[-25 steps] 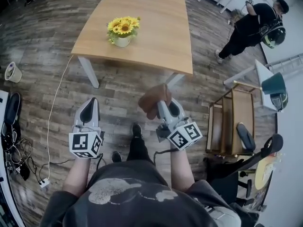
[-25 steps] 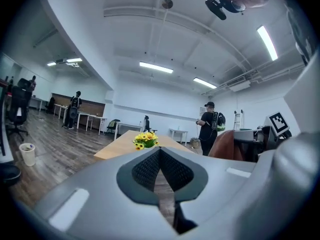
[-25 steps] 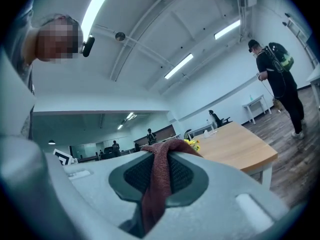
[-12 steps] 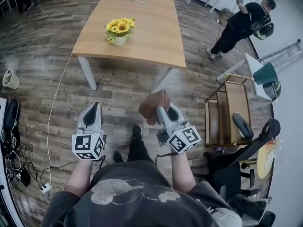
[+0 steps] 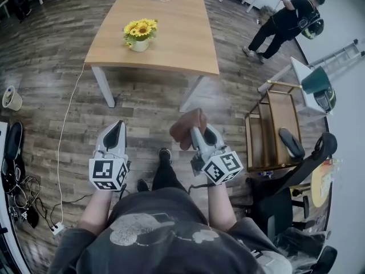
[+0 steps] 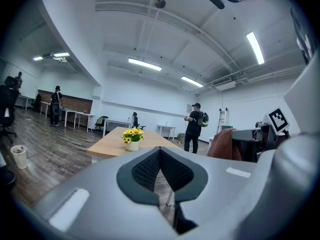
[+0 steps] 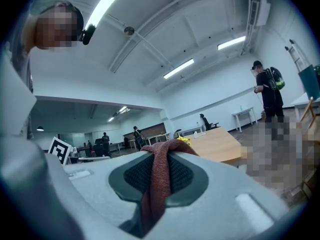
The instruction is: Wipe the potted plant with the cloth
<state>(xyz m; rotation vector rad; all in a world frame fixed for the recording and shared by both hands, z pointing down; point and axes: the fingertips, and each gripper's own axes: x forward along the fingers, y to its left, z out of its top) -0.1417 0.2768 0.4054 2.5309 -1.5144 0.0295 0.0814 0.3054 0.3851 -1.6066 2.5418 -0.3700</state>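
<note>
The potted plant with yellow flowers stands on the far bench, near its left front corner and well apart from both tongs. The right tongs are clamped on a reddish-brown cloth. The left tongs are closed tight on nothing, above the wooden floor.

Floor: grey-brown wood planks. Far centre: light wooden table on white legs. Left: white bin. A white cable runs along the floor to a power strip, near left. Right: open wooden trolley; black office chair, near right. Far right: ladder. White walls. Ceiling strip lights lit.
</note>
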